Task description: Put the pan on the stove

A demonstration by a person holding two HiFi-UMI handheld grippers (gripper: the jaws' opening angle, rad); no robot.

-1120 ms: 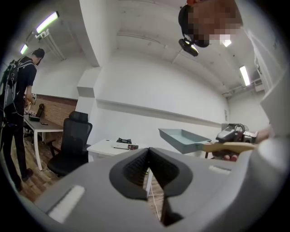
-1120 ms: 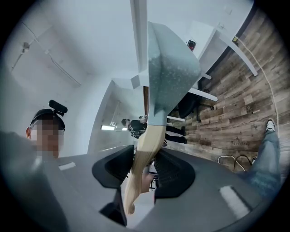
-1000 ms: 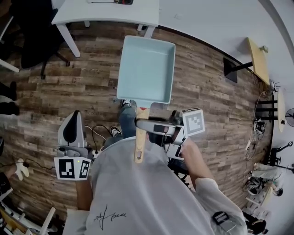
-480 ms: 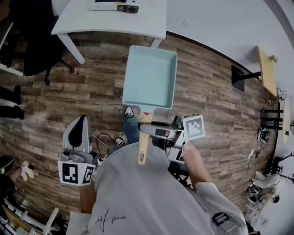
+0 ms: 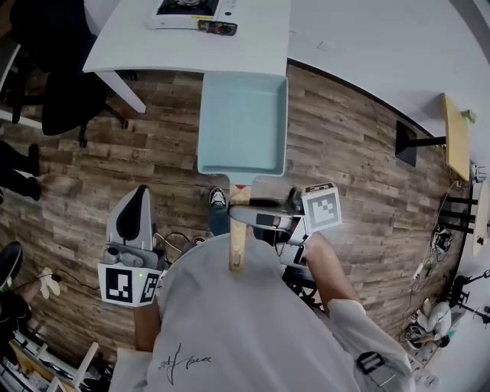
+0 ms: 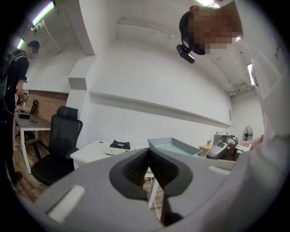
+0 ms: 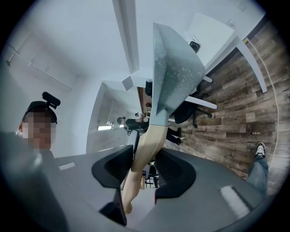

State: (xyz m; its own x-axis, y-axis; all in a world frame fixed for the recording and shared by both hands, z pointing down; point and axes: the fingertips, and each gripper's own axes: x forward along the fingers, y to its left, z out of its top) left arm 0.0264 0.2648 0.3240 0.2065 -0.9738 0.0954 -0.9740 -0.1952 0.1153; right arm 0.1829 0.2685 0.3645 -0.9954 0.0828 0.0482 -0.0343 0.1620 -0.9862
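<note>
- The pan [image 5: 243,122], a pale blue rectangular one, hangs in the air over the wood floor [image 5: 344,153]. It is level, with its open side up and nothing in it.
- In the head view its far rim meets the near edge of the white table [image 5: 253,46] at 12 o'clock. Its wooden handle [image 5: 238,230] runs back toward your chest at 6 o'clock.
- Your right gripper [image 5: 243,214] comes in from 3 o'clock and crosses the handle just behind the pan's body.
- In the right gripper view the fingers of the right gripper [image 7: 144,167] pinch the handle [image 7: 145,149] between them. The pan [image 7: 174,68] rises beyond them toward 1 o'clock, with its speckled underside showing.
- The stove [image 5: 186,9], a small tabletop burner, sits at the table's far side, at 11 o'clock from the pan and well apart from it.
- Your left gripper [image 5: 136,200] is at 7 o'clock from the pan, over the floor and well apart from it.
- In the left gripper view the fingers of the left gripper [image 6: 148,165] are pressed together with nothing between them. Past them you can see the stove [image 6: 119,145] on the table [image 6: 90,152] at 11 o'clock, and the pan [image 6: 174,146] just to its right at 1 o'clock.
- A black office chair [image 5: 61,84] stands beside the table, at 9 o'clock from the pan.
- One of your shoes [image 5: 218,199] shows on the floor just below the pan's near edge, to the left of the handle.
</note>
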